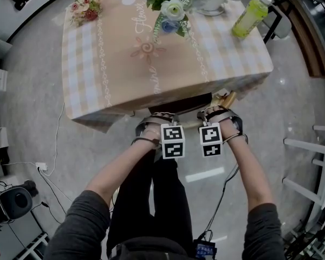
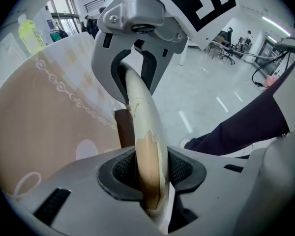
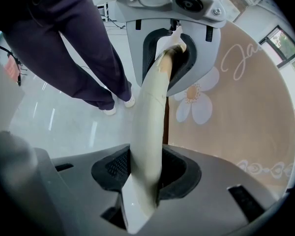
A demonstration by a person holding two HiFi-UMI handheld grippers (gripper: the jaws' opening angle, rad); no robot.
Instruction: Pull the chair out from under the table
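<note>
The chair (image 1: 180, 103) stands tucked under the table (image 1: 124, 75), which is draped in a beige checked cloth. Only its dark back and its cream top rail (image 1: 226, 98) show at the near edge. Both grippers point down onto that rail, side by side. My left gripper (image 1: 158, 118) is shut on the rail (image 2: 145, 132), whose chipped cream paint sits tight between the mesh pads (image 2: 124, 170). My right gripper (image 1: 212, 114) is shut on the same rail (image 3: 150, 117), pressed between its pads (image 3: 117, 166). Each gripper view shows the other gripper clamped further along the rail.
On the table stand a flower arrangement (image 1: 170, 7), a small bouquet (image 1: 85, 7) and a yellow-green bottle (image 1: 250, 16). The person's dark-trousered legs (image 1: 162, 199) are right behind the chair. A white rack (image 1: 311, 167) stands at the right, with cables (image 1: 43, 169) on the floor at the left.
</note>
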